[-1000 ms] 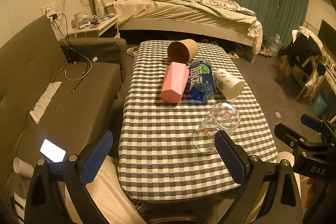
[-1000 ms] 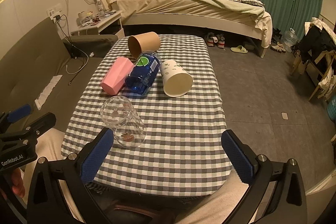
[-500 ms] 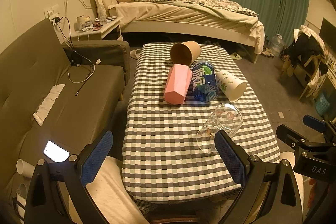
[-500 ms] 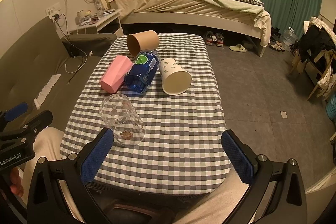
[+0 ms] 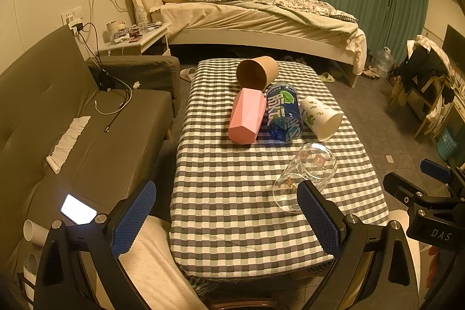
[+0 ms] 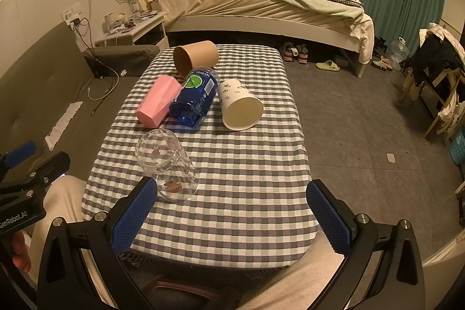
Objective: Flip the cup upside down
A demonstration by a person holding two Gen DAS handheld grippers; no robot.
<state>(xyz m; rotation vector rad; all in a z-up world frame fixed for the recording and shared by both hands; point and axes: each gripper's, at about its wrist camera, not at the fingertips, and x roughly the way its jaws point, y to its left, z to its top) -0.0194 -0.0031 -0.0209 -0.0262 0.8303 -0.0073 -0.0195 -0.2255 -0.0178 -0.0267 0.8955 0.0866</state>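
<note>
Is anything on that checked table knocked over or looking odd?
Yes: every vessel lies on its side, none upright. The brown paper cup is farthest, the pink cup, blue cut bottle and white leaf-print cup crowd mid-table, and the clear glass cup lies nearest. I see no spill or breakage.

Clear glossy glass cup (image 5: 305, 176), matt pink plastic cup (image 5: 247, 115), checked cloth tablecloth (image 5: 232, 193).
</note>
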